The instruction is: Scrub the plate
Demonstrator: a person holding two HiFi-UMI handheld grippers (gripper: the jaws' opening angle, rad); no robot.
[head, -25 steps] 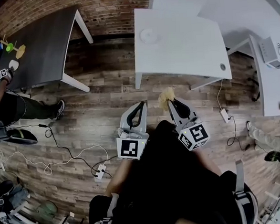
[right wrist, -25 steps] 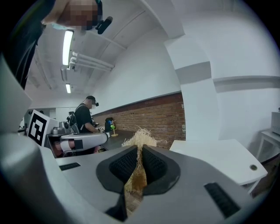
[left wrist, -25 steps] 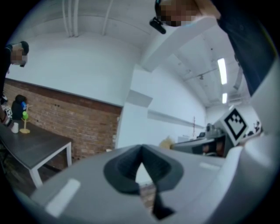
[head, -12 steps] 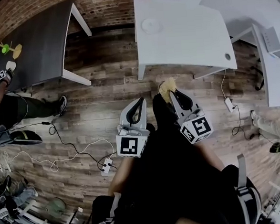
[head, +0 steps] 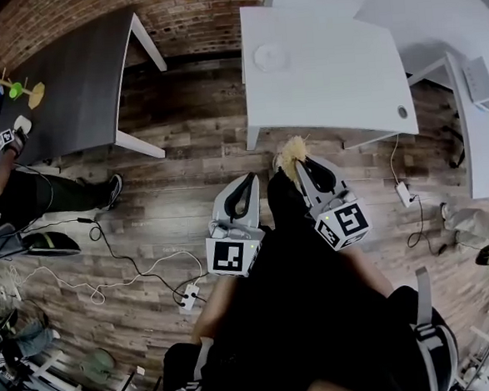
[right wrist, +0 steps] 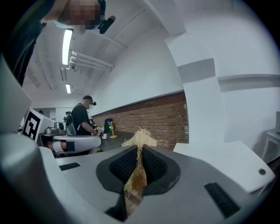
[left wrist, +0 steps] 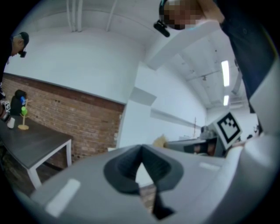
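Two grippers hang close before me. My right gripper (head: 303, 165) pinches a straw-coloured scrubber (head: 289, 153), held ready, I judge, for scrubbing; its own view shows fibres clamped between the pads (right wrist: 154, 167). My left gripper (head: 247, 182) is pressed together, empty. Only the head view shows the plate (head: 271, 57), well ahead on the white table (head: 345, 75).

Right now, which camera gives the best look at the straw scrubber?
The right gripper view: the scrubber is clamped between the right gripper's jaws, frayed tip poking past them. The head view shows just a small pale tuft; the left gripper view, a distant tan sliver.
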